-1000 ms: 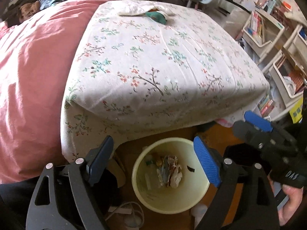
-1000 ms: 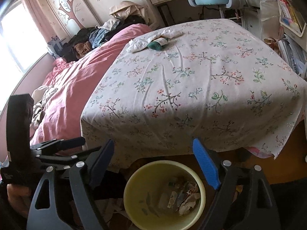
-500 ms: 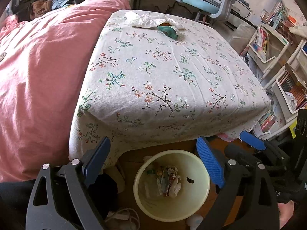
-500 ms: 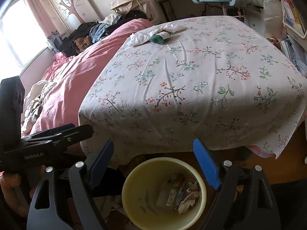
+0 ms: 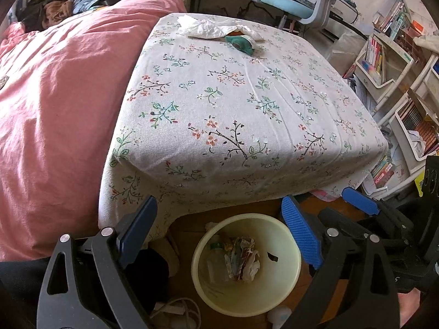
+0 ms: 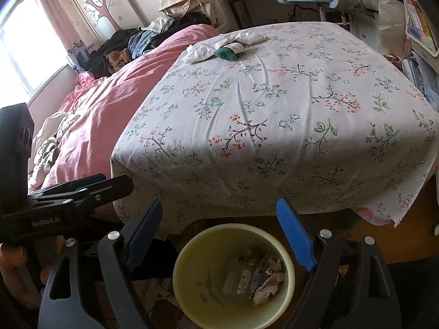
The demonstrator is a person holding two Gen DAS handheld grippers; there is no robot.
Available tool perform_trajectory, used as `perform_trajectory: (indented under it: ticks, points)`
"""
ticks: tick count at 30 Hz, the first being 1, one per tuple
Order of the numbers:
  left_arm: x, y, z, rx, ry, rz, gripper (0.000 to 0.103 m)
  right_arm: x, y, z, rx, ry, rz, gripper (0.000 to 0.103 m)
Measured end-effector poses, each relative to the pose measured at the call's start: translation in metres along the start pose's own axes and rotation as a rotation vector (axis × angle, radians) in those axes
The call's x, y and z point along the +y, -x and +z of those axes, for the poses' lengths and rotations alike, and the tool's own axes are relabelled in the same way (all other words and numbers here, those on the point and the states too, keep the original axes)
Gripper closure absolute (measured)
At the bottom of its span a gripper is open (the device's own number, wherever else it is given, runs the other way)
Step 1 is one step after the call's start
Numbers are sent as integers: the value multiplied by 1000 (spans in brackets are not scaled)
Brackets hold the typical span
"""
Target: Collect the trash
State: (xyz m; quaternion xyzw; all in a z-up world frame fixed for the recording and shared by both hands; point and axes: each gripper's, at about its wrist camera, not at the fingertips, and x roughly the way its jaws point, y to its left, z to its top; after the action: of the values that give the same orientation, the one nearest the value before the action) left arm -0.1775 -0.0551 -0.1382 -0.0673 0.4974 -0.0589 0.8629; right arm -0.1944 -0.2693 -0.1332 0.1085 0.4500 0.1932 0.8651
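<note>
1. Floral-clothed table (image 5: 247, 115) now sits lower in my left view; the crumpled white wrapper (image 5: 211, 28) and green packet (image 5: 241, 44) remain at its far edge.
2. Yellow bin (image 5: 285, 282) below holds trash.
3. My left gripper (image 5: 219, 235) and right gripper (image 6: 219, 235) are both released, empty; next pickup awaits.

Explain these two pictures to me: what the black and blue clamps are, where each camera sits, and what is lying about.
No robot: a person holds a two-finger clamp in each hand, each with a fisheye camera looking along its fingers. One picture is from the left gripper, the other from the right gripper. Both are open and hold nothing. Below them stands a pale yellow plastic bin with scraps inside. On the far end of the flowered cloth lie crumpled white paper and a green packet.
</note>
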Motion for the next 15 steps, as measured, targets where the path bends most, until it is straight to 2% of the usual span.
perform_trajectory:
  ticks: [15]
  points:
    - [1,0,1,-5,2,0,14,0,-1,0,-5,6,-5,21]
